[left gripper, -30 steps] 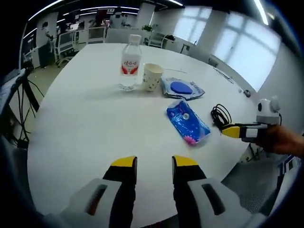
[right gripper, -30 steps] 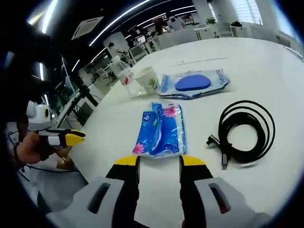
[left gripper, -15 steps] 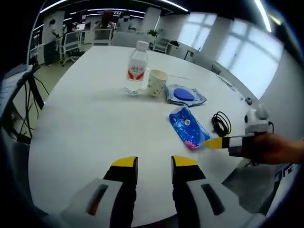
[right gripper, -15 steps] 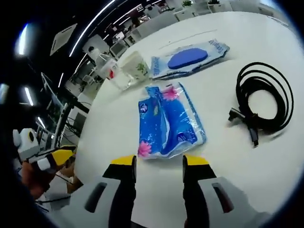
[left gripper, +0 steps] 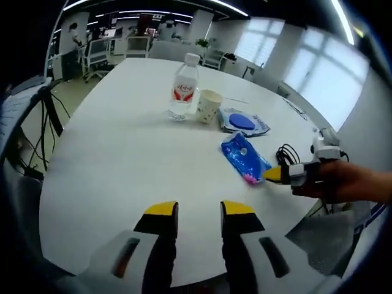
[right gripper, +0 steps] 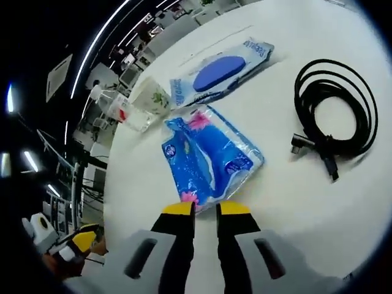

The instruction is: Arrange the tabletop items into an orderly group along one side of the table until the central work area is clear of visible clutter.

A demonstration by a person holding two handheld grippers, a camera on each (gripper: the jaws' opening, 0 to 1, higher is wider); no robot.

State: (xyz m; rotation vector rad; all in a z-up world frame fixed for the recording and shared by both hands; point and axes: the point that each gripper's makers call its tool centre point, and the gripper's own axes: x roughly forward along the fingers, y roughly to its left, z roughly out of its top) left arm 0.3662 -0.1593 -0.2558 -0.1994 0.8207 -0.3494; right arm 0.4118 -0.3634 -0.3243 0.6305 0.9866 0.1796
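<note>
Now the right gripper (right gripper: 205,211) is being closed on the near edge of the blue wet-wipes pack (right gripper: 210,162), its jaws nearly together where half a second ago they were standing apart, presumably so the pack can be dragged toward the water bottle (left gripper: 184,88), paper cup (left gripper: 209,106) and blue-pad packet (left gripper: 242,122) grouped ahead. The left gripper (left gripper: 192,211) is being held idle, jaws apart, over bare table (left gripper: 116,159); the coiled black cable (right gripper: 334,110) is lying right of the pack.

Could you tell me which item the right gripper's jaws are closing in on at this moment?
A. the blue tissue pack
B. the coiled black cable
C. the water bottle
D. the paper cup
A: in the right gripper view, the right gripper has its jaws nearly together at the near edge of the blue tissue pack, while the coiled black cable lies apart to one side.
</note>
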